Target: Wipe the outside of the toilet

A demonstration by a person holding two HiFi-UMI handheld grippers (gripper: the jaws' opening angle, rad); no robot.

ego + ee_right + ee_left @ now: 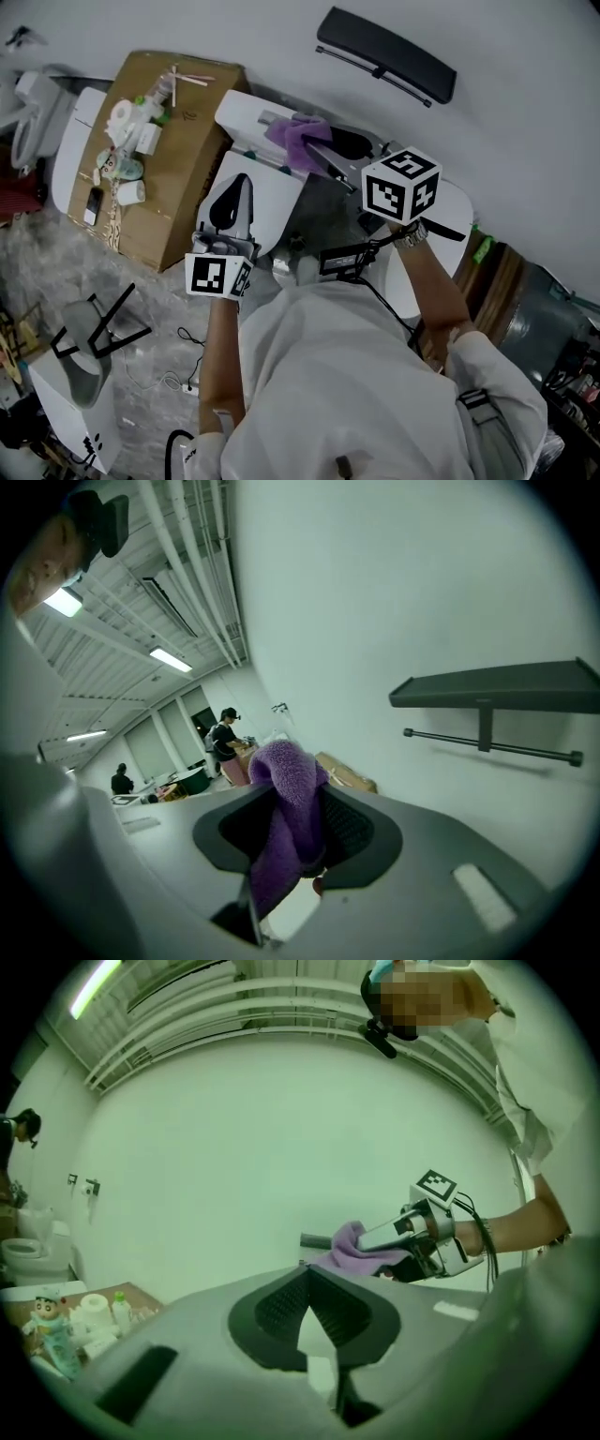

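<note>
Not much of the toilet [277, 214] shows in the head view. It's mid-frame, but the person's shoulders and both tools cover most of it and the bowl is hidden completely. Both forearms reach up from the bottom of the frame, the right one stretched further toward upper centre. The left tongs [307, 1275] are pinched fully together with nothing in them, over the white lid, and I can't tell if they touch it. The right tongs [298, 803] are partway closed, clamped on a purple cloth [281, 789] bunched up at the tank end.
</note>
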